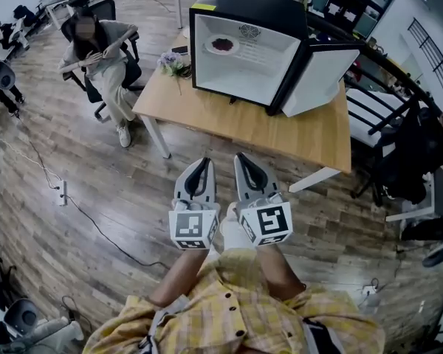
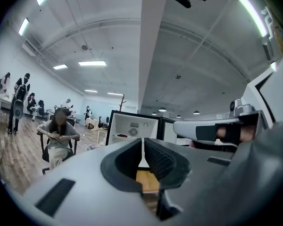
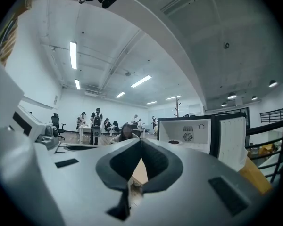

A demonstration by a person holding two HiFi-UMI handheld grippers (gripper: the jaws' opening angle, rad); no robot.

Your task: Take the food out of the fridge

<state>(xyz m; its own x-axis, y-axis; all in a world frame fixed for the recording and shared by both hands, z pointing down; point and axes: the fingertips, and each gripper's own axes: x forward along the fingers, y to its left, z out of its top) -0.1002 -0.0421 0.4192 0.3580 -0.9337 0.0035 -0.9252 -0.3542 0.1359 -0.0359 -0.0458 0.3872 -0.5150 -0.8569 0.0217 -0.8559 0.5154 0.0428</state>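
While my two grippers, the left gripper (image 1: pixel 204 162) and the right gripper (image 1: pixel 242 158), point side by side with jaws pressed together on nothing, I see one table (image 1: pixel 280 130) beyond. One fridge (image 1: pixel 240 4) stands on it, door (image 1: pixel 321 76) swung open toward me. Inside is one plate of food (image 1: pixel 222 45) – round, lying flat.

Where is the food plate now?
In the head view, the white plate of dark food sits at the left inside the open black fridge on the wooden table.
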